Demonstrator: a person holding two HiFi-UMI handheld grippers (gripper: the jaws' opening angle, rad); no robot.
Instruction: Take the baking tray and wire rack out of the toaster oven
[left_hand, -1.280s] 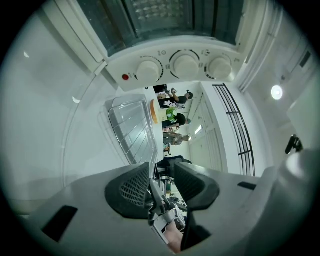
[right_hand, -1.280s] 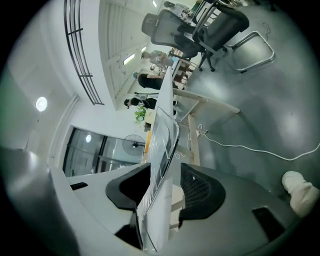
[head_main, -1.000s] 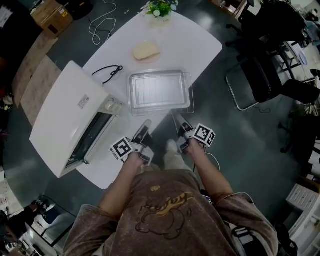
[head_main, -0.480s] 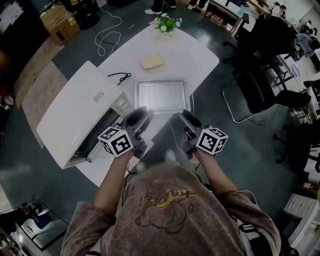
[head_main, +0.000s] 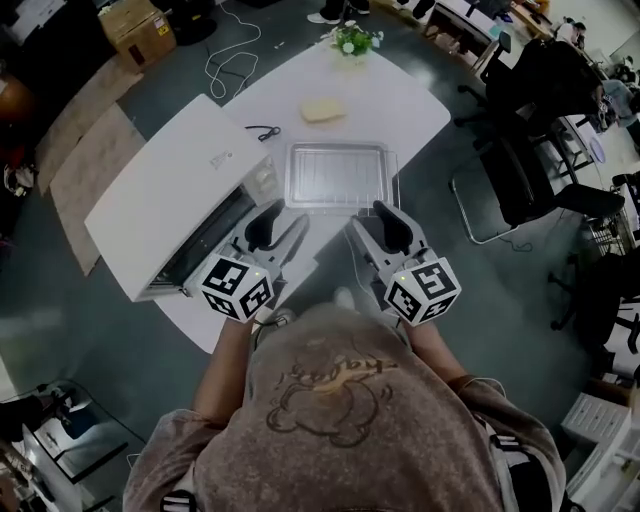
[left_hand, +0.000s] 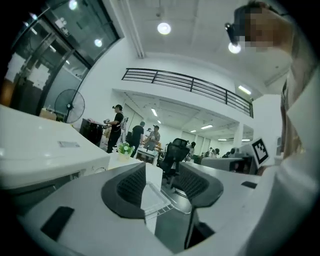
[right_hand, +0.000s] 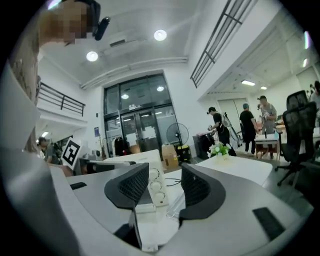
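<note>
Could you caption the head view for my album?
Left gripper, jaws just opened wider, and right gripper hover empty near the baking tray beside the toaster oven.

Both tools are up in front of the chest, side by side, pointing roughly level. On the left tool (head_main: 288, 218) the jaws have just been opening: they stand apart with nothing between the pads. The right tool (head_main: 367, 216) is spread too, and empty. Behind each tool sits its cube, with a bent forearm trailing behind.
</note>
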